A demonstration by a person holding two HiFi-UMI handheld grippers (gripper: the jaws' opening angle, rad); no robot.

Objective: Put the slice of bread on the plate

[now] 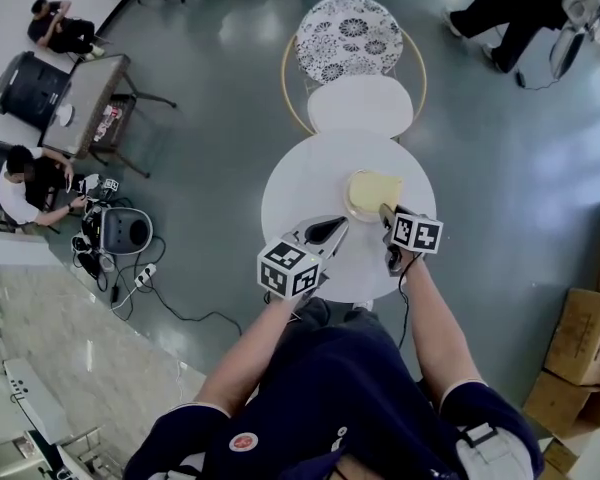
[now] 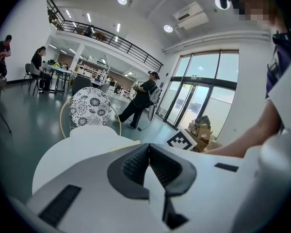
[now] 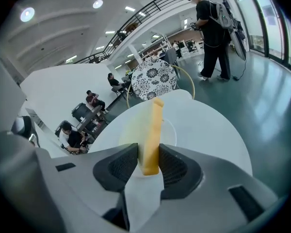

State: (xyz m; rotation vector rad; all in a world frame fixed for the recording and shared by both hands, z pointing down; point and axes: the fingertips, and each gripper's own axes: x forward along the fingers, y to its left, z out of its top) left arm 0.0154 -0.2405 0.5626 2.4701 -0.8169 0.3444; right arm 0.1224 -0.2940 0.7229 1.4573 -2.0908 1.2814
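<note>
In the right gripper view, the right claw [image 3: 148,163] is seen closed on the slice of bread [image 3: 153,130]. The slice is stood on edge between the two pads, which are laid against both of its faces, and its far end is reached out over the white plate [image 3: 177,131]. The plate is placed on a round white tabletop [image 3: 218,135]. Whether the plate is touched by the slice cannot be told. In the left gripper view, the left claw [image 2: 149,155] is shown closed, with its pads pressed together and nothing kept between them. In the head view, the slice of bread [image 1: 372,190] is found over the plate, whose rim is hardly made out there. The right claw [image 1: 386,214] is held at the side of the plate nearest to the person. The left claw [image 1: 332,230] is kept just to the left of the plate, apart from the slice.
</note>
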